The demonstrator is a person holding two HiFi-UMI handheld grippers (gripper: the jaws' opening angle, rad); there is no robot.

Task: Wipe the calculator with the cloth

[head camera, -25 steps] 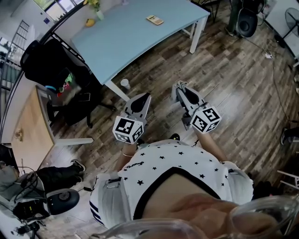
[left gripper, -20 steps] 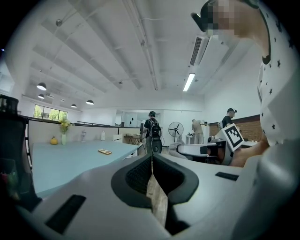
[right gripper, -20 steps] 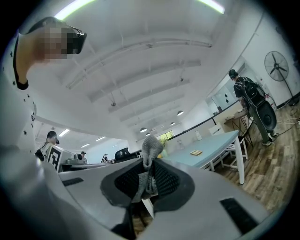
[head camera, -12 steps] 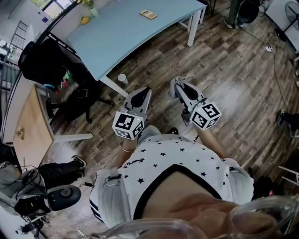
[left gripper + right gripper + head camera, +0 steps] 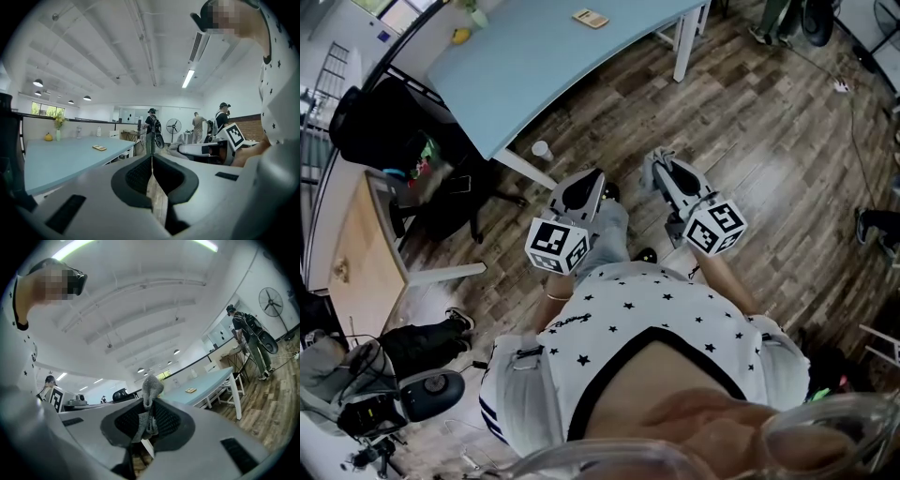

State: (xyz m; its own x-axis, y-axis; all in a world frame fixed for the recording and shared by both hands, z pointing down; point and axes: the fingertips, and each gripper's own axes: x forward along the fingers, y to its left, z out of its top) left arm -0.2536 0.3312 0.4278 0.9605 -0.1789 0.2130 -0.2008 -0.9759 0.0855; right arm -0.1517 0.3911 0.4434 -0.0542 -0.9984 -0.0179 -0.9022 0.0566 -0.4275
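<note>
The calculator (image 5: 591, 18) lies flat on the light-blue table (image 5: 534, 75), far ahead of both grippers. It also shows small in the left gripper view as the calculator (image 5: 99, 147) and in the right gripper view as the calculator (image 5: 190, 390). My right gripper (image 5: 149, 404) is shut on a grey cloth (image 5: 151, 387), whose bunched end sticks up past the jaws. My left gripper (image 5: 152, 157) is shut with nothing in it. Both grippers, left (image 5: 581, 190) and right (image 5: 662, 169), are held side by side at waist height over the wooden floor.
A paper cup (image 5: 542, 150) stands on the floor by the table leg. A black office chair (image 5: 403, 131) and a wooden desk (image 5: 356, 253) are at the left. A yellow object (image 5: 461, 36) sits on the table's far end. People (image 5: 152, 129) stand by a fan (image 5: 173, 127).
The table, calculator and cup have slid up the head view. A grey-trousered leg has come forward between the grippers. Both grippers keep their pose and grip.
</note>
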